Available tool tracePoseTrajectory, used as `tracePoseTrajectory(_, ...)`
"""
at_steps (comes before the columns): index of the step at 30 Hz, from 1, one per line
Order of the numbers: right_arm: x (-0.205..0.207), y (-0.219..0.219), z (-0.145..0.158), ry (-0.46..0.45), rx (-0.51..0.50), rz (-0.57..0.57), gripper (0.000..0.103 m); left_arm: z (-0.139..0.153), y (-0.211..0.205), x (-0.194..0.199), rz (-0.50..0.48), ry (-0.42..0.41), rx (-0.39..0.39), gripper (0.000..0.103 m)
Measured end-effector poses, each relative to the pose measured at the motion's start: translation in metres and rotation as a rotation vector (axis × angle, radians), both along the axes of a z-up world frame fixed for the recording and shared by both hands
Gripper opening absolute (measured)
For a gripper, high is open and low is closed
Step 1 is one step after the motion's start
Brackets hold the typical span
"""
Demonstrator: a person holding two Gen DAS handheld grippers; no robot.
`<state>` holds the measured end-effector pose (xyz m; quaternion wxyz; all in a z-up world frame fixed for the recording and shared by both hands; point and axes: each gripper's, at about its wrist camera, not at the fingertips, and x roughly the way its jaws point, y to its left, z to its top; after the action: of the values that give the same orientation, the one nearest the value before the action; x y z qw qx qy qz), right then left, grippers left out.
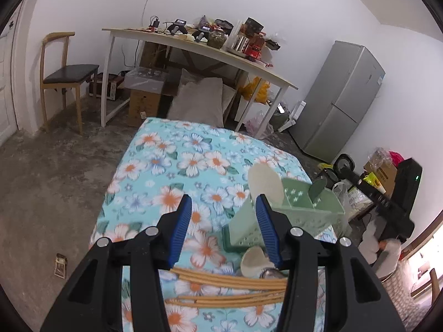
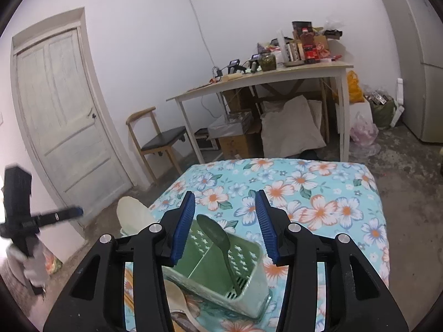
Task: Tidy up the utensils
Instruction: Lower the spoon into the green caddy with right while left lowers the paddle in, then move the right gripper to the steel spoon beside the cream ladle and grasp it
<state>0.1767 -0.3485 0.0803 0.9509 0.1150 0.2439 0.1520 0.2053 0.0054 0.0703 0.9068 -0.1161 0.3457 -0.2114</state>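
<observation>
A light green utensil caddy (image 1: pixel 310 215) (image 2: pixel 221 271) stands on the floral tablecloth (image 1: pixel 177 171). A dark green spoon (image 2: pixel 218 240) (image 1: pixel 317 191) and a cream rice paddle (image 1: pixel 264 184) (image 2: pixel 133 215) stand in it. Several wooden chopsticks (image 1: pixel 229 287) and a cream spoon (image 1: pixel 253 260) (image 2: pixel 177 296) lie on the cloth just before the caddy. My left gripper (image 1: pixel 223 232) is open and empty above the chopsticks. My right gripper (image 2: pixel 225 227) is open and empty above the caddy.
A white desk (image 2: pixel 265 80) with clutter, a wooden chair (image 2: pixel 157 138), boxes and pillows stand behind the table. A grey fridge (image 1: pixel 340 99) is at the right, a door (image 2: pixel 61 110) at the left. The other gripper shows at each view's edge (image 2: pixel 25 221).
</observation>
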Motion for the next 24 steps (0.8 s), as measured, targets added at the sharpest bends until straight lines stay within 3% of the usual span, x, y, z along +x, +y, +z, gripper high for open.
tracePoseTrajectory(10,-0.065,-0.024,0.000,0.021,0.014,-0.093,0.045,-0.025,-0.007,-0.032,-0.030,-0.028,0.043,0.048)
tracePoseTrajectory(20,-0.110,-0.006,-0.059,0.196,0.060,-0.118,0.045,-0.050,-0.023,-0.049,-0.081,-0.010,0.038,0.051)
tracePoseTrajectory(24,-0.111,0.010,-0.077,0.242,0.007,-0.105,0.041,-0.062,-0.030,-0.052,-0.097,0.014,0.019,0.051)
